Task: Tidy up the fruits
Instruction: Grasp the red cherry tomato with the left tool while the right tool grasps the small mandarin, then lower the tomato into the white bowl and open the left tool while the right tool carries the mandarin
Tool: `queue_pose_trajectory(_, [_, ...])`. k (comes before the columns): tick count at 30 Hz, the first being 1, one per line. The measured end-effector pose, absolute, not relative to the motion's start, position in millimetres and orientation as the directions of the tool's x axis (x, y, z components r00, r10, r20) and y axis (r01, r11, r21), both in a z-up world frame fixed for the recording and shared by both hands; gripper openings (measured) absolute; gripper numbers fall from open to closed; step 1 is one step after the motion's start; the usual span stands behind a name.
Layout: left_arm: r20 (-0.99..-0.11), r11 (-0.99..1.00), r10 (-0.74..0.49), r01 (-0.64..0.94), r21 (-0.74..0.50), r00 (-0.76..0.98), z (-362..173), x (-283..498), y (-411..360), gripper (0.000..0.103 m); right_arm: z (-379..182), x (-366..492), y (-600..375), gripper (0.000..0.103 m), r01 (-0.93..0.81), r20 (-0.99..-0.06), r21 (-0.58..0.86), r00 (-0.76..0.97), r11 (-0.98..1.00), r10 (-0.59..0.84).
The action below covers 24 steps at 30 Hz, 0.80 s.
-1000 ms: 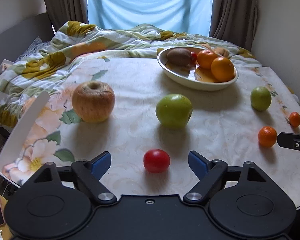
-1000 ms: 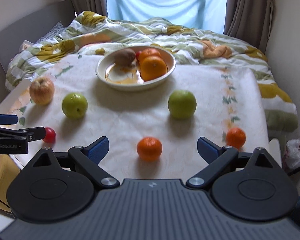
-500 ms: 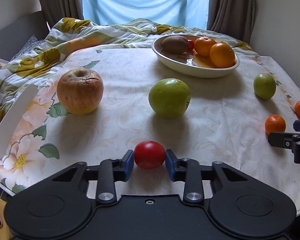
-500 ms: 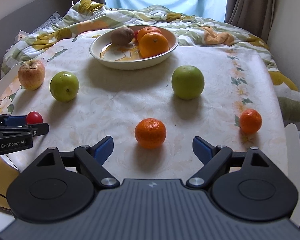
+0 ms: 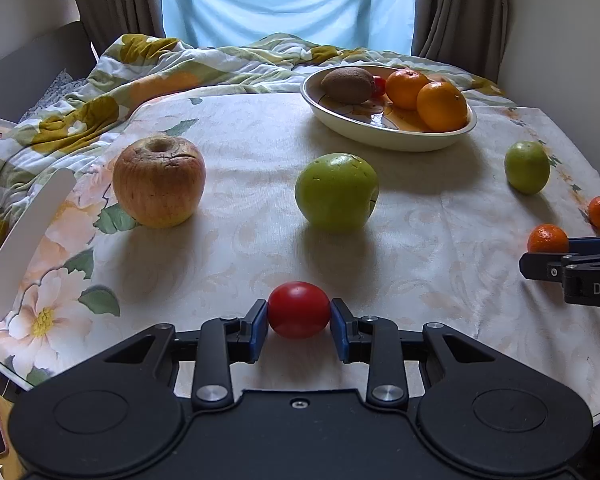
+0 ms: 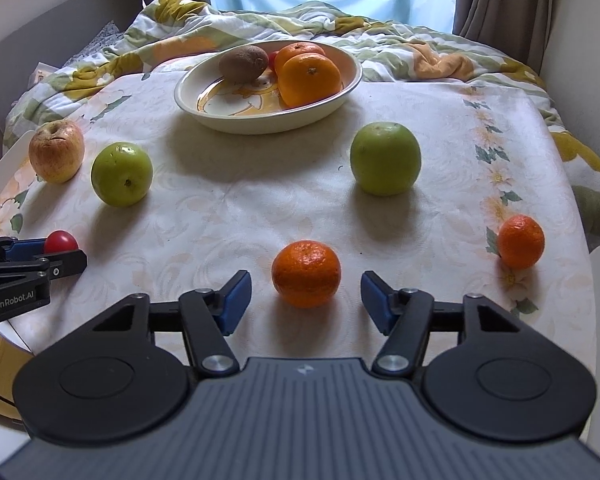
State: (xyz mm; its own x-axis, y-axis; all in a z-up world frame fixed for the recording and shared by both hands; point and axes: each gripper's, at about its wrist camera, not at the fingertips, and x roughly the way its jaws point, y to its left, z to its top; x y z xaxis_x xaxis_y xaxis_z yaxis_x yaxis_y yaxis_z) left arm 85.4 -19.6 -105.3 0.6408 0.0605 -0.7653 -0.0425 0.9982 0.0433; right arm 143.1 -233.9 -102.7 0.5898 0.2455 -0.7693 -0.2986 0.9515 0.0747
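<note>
**Pinching the tomato, closing around the mandarin**

Holding my left gripper at the near edge of the table, I have its two blue pads pressed against the sides of the small red tomato, which sits on the flowered cloth. My right gripper is near the same edge, further to the right. Its jaws have just been closing, and a mandarin lies between them, but there is a visible gap on each side, so the pads do not touch it.

A second, smaller mandarin rests close to the right edge. One green apple is in the middle of the table, and another green apple is more to the left, just beside a wrinkled red-yellow apple near the left edge. The white bowl stands at the far side of the table and contains a kiwi, two oranges and something small and red behind them, which I cannot identify.
</note>
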Motion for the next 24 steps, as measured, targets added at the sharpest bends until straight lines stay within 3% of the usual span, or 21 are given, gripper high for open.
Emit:
queue_pose_trajectory(4, [-0.766, 0.998, 0.059, -0.045, 0.039, 0.641, -105, 84, -20, 0.037, -104, 146, -233, 0.064, -0.287, -0.772, 0.078, 0.589, 0.955, 0.240])
queue_pose_trajectory(5, [-0.766, 0.998, 0.058, -0.046, 0.037, 0.640, -104, 84, -20, 0.037, -105, 147, -233, 0.052, -0.282, -0.773, 0.080, 0.588, 0.956, 0.238])
queue_pose_trajectory(15, [-0.762, 0.998, 0.044, -0.054, 0.012, 0.646, -91, 76, -19, 0.036, -93, 143, -235, 0.052, -0.285, -0.761, 0.085, 0.600, 0.955, 0.247])
queue_pose_trajectory(24, [-0.724, 0.999, 0.035, -0.034, 0.015, 0.689, -48, 69, -21, 0.036, -64, 132, -235, 0.052, -0.303, -0.740, 0.100, 0.615, 0.948, 0.274])
